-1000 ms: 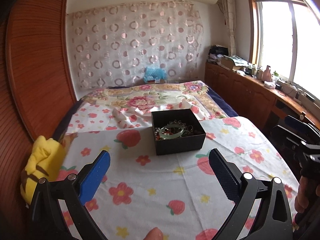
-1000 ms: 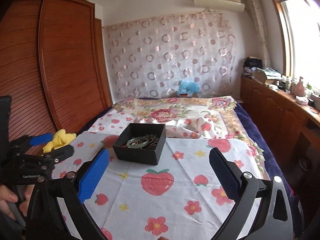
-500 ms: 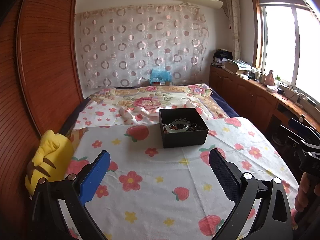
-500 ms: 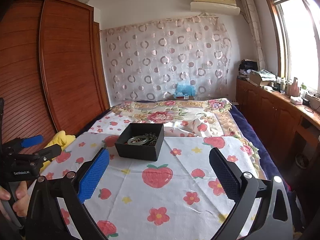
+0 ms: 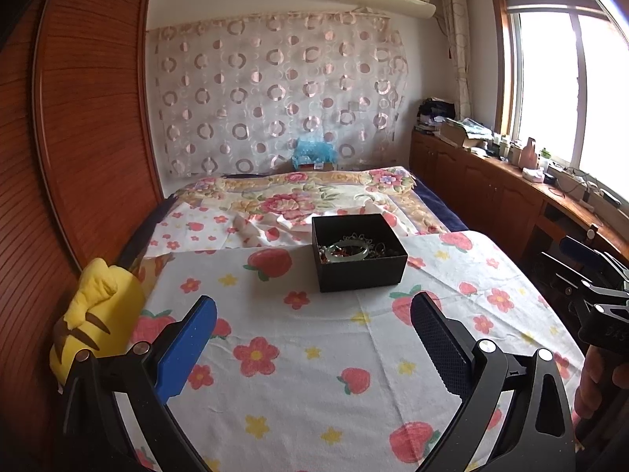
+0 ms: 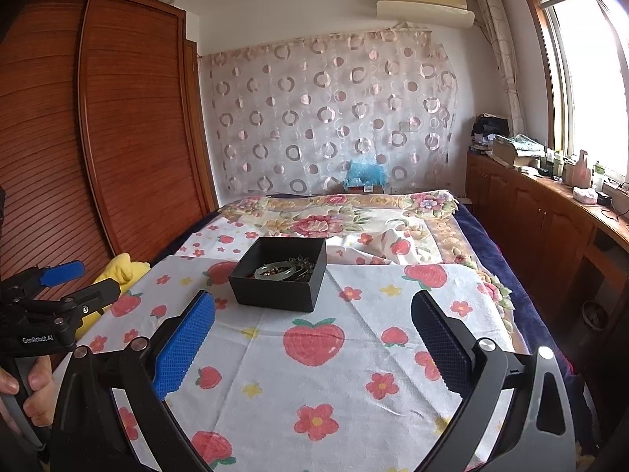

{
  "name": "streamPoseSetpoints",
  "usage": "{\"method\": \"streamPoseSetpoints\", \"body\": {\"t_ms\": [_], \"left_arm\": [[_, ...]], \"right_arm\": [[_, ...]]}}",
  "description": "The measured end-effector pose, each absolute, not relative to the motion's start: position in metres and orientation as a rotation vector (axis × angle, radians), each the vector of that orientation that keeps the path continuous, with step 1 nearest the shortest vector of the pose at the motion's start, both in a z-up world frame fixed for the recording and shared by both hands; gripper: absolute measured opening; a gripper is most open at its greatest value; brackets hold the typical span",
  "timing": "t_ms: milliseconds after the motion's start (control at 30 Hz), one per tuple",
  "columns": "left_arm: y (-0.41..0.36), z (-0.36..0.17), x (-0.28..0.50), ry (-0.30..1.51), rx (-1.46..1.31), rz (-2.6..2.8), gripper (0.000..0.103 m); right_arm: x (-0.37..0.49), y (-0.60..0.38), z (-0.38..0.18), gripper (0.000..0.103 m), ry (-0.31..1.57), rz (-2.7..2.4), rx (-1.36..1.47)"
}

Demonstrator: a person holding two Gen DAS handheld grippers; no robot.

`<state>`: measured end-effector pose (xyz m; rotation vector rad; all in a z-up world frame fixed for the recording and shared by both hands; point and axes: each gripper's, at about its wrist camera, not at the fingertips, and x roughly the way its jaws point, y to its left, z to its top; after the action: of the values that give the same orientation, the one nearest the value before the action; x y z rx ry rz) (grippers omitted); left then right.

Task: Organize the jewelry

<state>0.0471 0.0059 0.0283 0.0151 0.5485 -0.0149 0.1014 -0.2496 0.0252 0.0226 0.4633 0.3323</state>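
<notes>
Hovering over the bed [image 5: 314,373], both tools spread wide and empty: left tool [image 5: 313,324], right tool [image 6: 313,324]. Jewelry, a pale bangle [image 5: 347,249] included, sits heaped in the black box [image 5: 359,275]; fits sorting pending or finished.

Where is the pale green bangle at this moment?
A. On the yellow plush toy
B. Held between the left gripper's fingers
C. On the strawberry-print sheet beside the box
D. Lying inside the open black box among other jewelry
D: the pale green bangle lies inside the open black box among other jewelry, while the left gripper and right gripper are both open and empty.
</notes>
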Motion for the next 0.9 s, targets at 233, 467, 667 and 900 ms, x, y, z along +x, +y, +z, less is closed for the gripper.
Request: {"method": "streamPoseSetpoints", "body": {"t_ms": [233,467,667,900], "left_arm": [[0.0057,0.0278,0.0468,0.550,0.013,-0.016,0.095],[0.0037,0.0291,0.0457,0.547,0.014,-0.019,0.095],[0.0035,0.0288,0.0456,0.547,0.014,-0.018,0.095],[0.0031,0.0282,0.0451,0.546,0.014,-0.018,0.095]], "right_arm": [[0.1017,-0.2504,0.0268,0.101,0.464,0.333,0.022],[0.1002,-0.2479,0.0214,0.101,0.467,0.331,0.022],[0.1011,-0.2491,0.0232,0.101,0.467,0.332,0.022],[0.1008,-0.2493,0.0234,0.101,0.467,0.332,0.022]]}}
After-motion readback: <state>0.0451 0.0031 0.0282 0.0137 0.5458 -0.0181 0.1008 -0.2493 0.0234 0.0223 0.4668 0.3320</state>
